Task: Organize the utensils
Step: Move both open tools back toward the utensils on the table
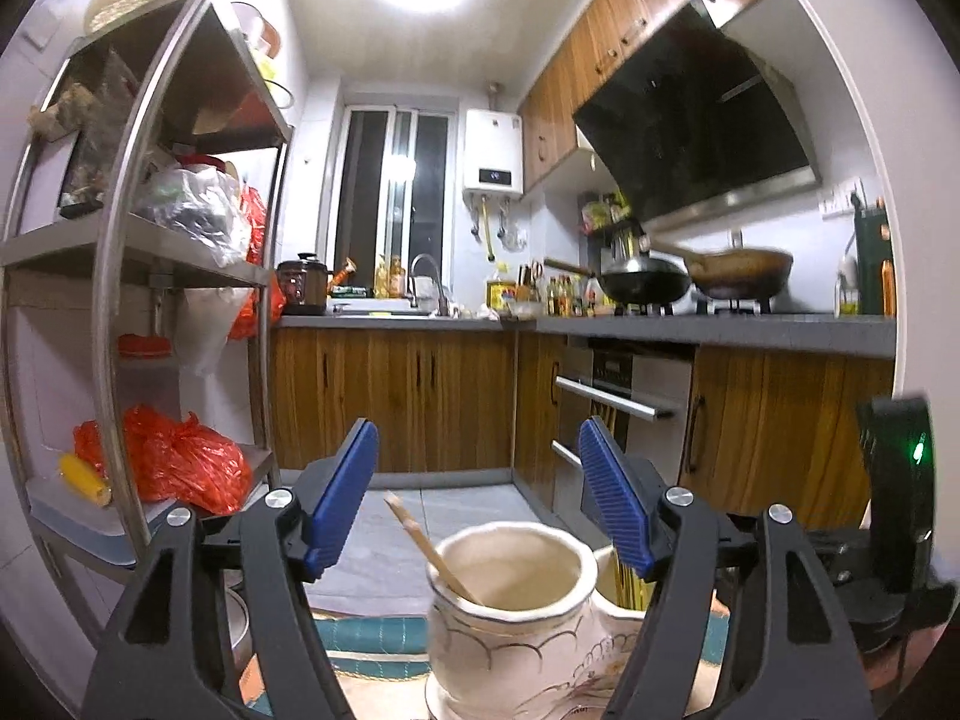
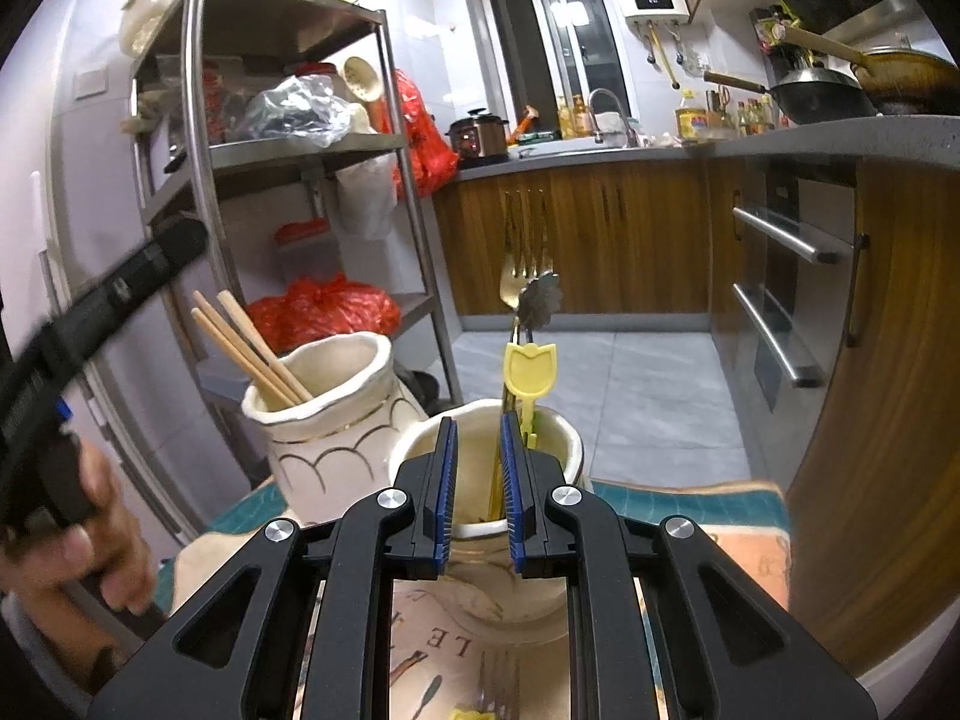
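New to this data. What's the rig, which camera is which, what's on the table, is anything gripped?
There is no robot: a person holds one two-finger gripper per hand, each carrying a fisheye camera looking along its fingers. In the left wrist view, the left gripper is wide open above a cream jar holding wooden chopsticks. In the right wrist view, the right gripper, its jaws narrowly apart, hovers over a second jar containing a gold fork and a yellow tulip-topped utensil. Whether it pinches anything is unclear. Both jars stand on a patterned mat.
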